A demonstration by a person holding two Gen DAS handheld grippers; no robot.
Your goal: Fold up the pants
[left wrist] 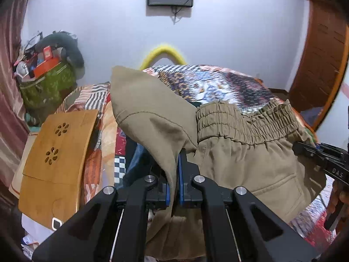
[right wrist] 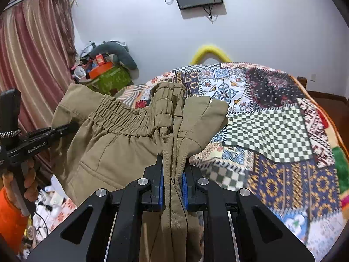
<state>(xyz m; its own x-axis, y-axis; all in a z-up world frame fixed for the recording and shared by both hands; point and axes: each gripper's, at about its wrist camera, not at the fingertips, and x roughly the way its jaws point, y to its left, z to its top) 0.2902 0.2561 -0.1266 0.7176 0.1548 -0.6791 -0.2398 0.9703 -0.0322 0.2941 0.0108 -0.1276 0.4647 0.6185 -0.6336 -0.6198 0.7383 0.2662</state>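
Your left tool (left wrist: 174, 174) and right tool (right wrist: 172, 181) each pinch a bunch of the khaki elastic-waist cotton pants (left wrist: 250, 152), held above the patchwork-quilted bed (right wrist: 272, 120); the hanging legs seem cut off below both views.

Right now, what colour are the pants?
Plain khaki tan pants with a gathered elastic waistband, clearest in the right wrist view.

khaki pants (right wrist: 122, 144) – multicoloured patchwork bedspread (right wrist: 272, 131) – striped pink curtain (right wrist: 32, 43)
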